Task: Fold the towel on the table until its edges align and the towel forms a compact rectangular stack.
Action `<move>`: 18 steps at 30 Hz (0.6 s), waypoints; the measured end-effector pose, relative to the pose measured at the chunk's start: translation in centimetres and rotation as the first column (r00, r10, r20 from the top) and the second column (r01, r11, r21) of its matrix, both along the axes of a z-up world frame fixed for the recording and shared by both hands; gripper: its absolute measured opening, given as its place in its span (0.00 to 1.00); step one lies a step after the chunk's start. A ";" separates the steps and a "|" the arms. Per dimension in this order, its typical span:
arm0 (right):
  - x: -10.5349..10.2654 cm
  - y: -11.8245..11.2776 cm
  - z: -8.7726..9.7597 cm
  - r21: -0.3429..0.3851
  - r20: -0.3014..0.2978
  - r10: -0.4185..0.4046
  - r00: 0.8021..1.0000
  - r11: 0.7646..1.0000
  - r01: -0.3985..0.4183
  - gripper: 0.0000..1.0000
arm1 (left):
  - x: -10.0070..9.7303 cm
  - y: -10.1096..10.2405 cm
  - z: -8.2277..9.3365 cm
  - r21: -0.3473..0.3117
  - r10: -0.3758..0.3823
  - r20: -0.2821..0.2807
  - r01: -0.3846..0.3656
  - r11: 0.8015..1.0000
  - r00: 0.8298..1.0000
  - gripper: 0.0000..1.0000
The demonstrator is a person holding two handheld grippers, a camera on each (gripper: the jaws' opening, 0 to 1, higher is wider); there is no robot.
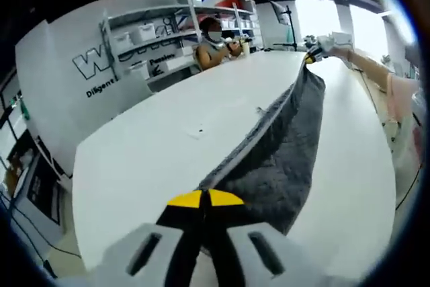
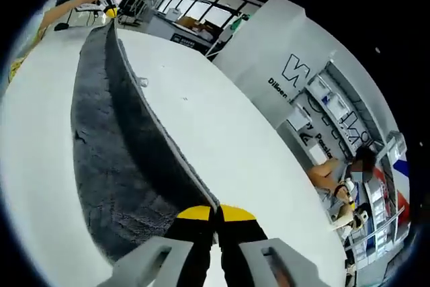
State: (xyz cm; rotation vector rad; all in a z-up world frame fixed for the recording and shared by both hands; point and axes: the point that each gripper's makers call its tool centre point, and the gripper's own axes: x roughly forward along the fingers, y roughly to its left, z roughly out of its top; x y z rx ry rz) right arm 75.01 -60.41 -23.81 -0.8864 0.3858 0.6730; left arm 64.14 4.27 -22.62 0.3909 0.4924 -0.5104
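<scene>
I hold the grey towel (image 1: 282,159) stretched between both tongs, left tongs (image 1: 205,201) and right tongs (image 2: 216,214) each clamped on a corner. It lies doubled lengthwise on the white surface (image 1: 154,146); more folds remain, I judge.

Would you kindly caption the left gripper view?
Left gripper shut on grey towel, stretched across white table to right gripper.

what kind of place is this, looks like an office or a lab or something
Probably a workshop or lab rather than a home: a long white table with a grey towel on it, a wall with large printed lettering, storage shelves, and a person working at the far end.
</scene>
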 end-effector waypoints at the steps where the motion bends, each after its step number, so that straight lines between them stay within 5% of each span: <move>1: 0.4 0.0 -0.3 -0.006 -0.004 -0.007 1.000 1.000 0.007 0.02 | 0.4 0.1 -0.3 -0.005 0.004 -0.005 -0.004 1.000 1.000 0.02; 9: 2.6 0.0 -2.8 -0.065 -0.033 -0.058 0.998 0.996 0.056 0.02 | 3.2 0.4 -2.5 -0.048 0.026 -0.046 -0.028 0.998 0.999 0.02; 18: 4.1 0.2 -4.3 -0.076 -0.046 -0.093 0.995 0.993 0.089 0.02 | 4.7 0.4 -4.7 -0.017 0.041 -0.075 -0.043 0.999 0.996 0.02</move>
